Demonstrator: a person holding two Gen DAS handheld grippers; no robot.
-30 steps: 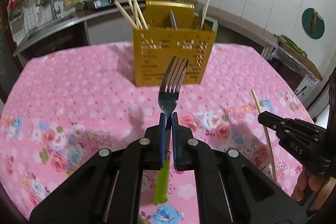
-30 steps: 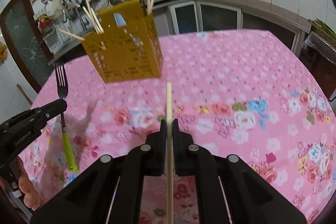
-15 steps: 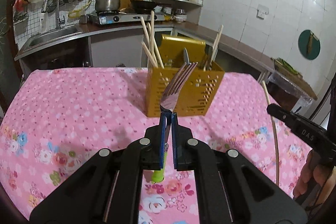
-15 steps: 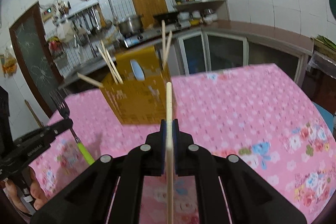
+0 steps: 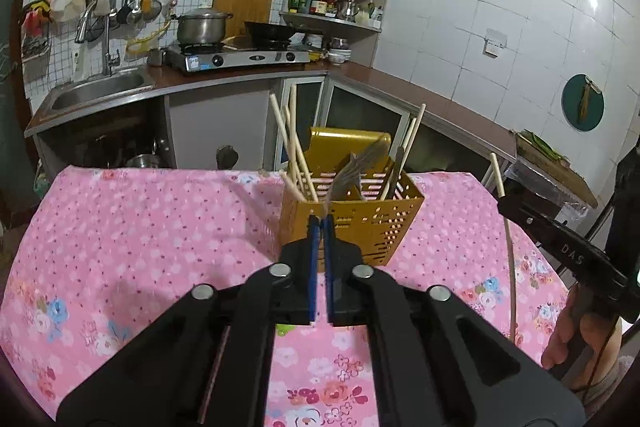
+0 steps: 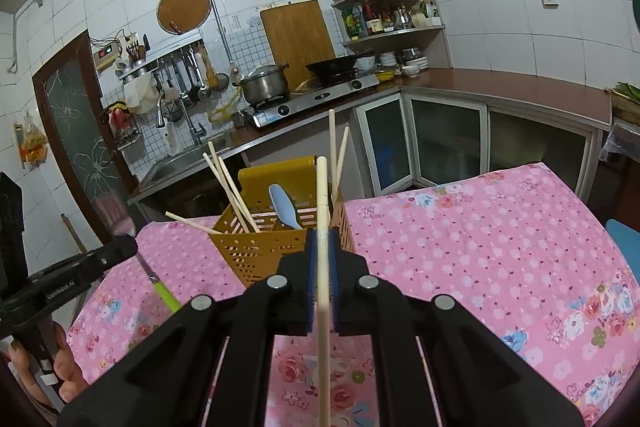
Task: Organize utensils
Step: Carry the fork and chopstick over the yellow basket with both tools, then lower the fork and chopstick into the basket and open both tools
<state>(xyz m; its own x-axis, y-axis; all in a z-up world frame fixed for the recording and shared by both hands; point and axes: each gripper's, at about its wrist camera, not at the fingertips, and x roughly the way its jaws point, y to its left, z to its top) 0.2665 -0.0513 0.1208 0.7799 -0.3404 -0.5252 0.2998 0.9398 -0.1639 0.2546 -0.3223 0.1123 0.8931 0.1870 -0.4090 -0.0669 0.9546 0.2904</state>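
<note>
Left gripper (image 5: 320, 221): your jaws are clamped on the fork (image 5: 352, 173), gripping it at the neck, with the tines raised in front of the caddy's near wall. From the right wrist view the same gripper (image 6: 128, 247) sits off to the left of the caddy, with the fork's green handle (image 6: 166, 295) slanting down below it.

Right gripper (image 6: 323, 239): your jaws are pinched on a single chopstick (image 6: 322, 195) that runs straight up between them; its tip reaches above the caddy's near rim. In the left wrist view this gripper (image 5: 505, 203) holds the stick (image 5: 498, 173) to the right of the caddy, well apart from it.

Caddy (image 5: 362, 225): a yellow perforated utensil holder standing upright on the worktop (image 5: 140, 227), which is covered in a pink flowered cloth.

Caddy contents: several chopsticks (image 6: 230, 191) lean out of the left compartment, two more (image 6: 338, 151) stand at the far right side, and a pale blue spoon (image 6: 285, 207) rests in the middle section.

Fork position: the tines look to be over the caddy's opening, but the blur there makes it hard to say whether they are inside it.

Background: a stove with a steel pot (image 5: 202, 27) sits on the far kitchen counter.
</note>
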